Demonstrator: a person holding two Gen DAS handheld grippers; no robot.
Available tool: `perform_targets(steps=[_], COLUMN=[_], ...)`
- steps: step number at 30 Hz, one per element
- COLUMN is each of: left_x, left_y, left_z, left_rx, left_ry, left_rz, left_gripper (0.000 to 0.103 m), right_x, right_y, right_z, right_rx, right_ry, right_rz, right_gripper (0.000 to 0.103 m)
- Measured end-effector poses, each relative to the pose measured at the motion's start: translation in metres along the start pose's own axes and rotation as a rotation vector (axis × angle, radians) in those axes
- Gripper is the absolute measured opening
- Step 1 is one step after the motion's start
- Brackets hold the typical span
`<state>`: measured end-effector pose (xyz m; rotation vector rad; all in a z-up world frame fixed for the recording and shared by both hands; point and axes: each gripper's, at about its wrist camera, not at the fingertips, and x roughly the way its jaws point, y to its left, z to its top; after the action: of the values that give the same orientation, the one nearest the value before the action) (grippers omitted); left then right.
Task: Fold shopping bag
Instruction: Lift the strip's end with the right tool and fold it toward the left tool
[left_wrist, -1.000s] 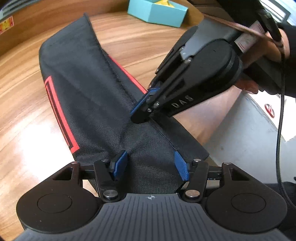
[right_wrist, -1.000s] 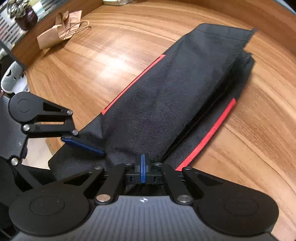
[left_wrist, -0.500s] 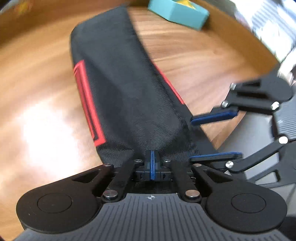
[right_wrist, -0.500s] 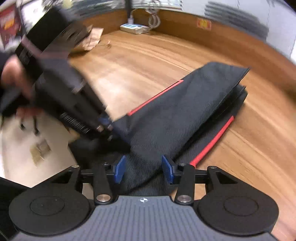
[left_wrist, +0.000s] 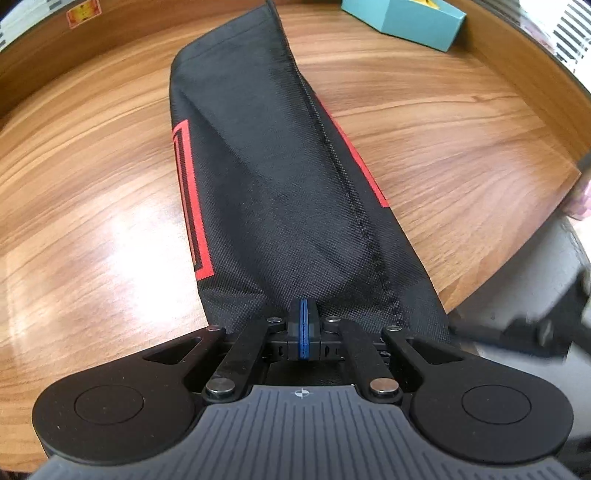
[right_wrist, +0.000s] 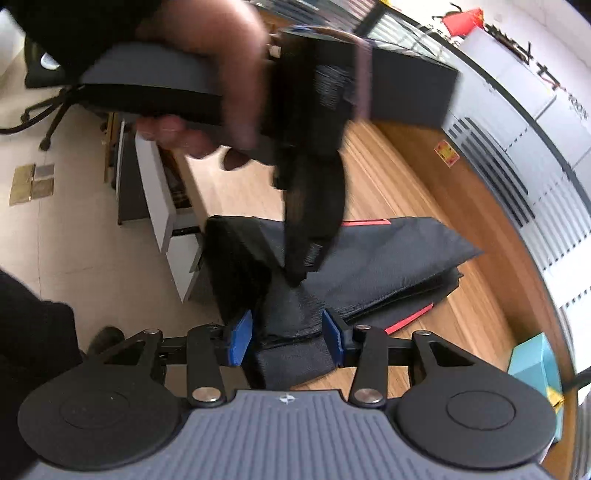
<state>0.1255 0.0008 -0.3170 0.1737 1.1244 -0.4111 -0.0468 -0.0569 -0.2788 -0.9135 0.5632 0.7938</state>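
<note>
— Fabric is being pinched right at the left gripper (left_wrist: 303, 325): its blue pads are pressed together on the near end of the shopping bag (left_wrist: 266, 177). Is the bag being seen as one long strip from there?

— Yes. From that pinched end the bag is stretching straight away over the wooden table (left_wrist: 443, 122), already narrowed into a long band, with its long axis nearly in line with the gripper's fingers. The far end is lying close to the teal box (left_wrist: 406, 16).

— And the right gripper (right_wrist: 286, 338)?

— Its jaws are being kept apart, with a fold of the same near end lying between the blue pads (right_wrist: 242, 334); nothing is being squeezed there. Beyond them, the left gripper is being held from above by a hand (right_wrist: 207, 85), blurred.

— So which side is nearer?

— Both are being kept at the near end, at the table edge. If the band is to be folded shorter, the near end is probably being prepared to travel along the long axis, toward the far end. This is only being judged.
</note>
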Motion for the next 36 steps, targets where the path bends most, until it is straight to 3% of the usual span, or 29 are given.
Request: perform_targets(steps=[4,12,15,16,19,22,29,32,36], left_x=[0.0,-0.002,-0.002,-0.002,-0.001,0.0,0.002,0.007,0.013], left_y=[-0.012,-0.012,-0.012,-0.011,-0.008,-0.004,0.007,0.018,0.029], left_z=[-0.004,-0.008,-0.01,-0.01,-0.008,-0.006,-0.001,0.004,0.009], left_rx=[-0.007,-0.04,-0.038,-0.044,-0.048,-0.048,-0.057,-0.083,-0.094], left_ry=[0.009,0.052,0.042,0.041,0.053,0.07,0.121,0.162,0.208], left_rz=[0.02,-0.013,-0.013,-0.015,-0.031,-0.055,-0.129,-0.179,-0.239], left_gripper=[0.003,0.002,0.002,0.002,0.002,0.002,0.002,0.002,0.002], right_x=[0.008,0.019,0.024,0.024,0.022,0.015,0.002,0.011,0.033], right_y=[0.026,0.072,0.083,0.085,0.085,0.078,0.005,-0.052,-0.101], right_z=[0.001,-0.01,-0.016,-0.018,-0.019,-0.018,0.005,0.014,0.017], right_rx=[-0.134,-0.31,-0.382,-0.395,-0.407,-0.383,-0.082,0.144,0.317], right_ry=[0.014,0.045,0.029,0.022,0.0,-0.024,-0.03,-0.001,0.06], right_rz=[-0.064,-0.104,-0.184,-0.189,-0.191,-0.175,0.103,0.317,0.541], right_gripper=[0.058,0.058,0.058,0.056,0.03,0.018,0.017,0.017,0.017])
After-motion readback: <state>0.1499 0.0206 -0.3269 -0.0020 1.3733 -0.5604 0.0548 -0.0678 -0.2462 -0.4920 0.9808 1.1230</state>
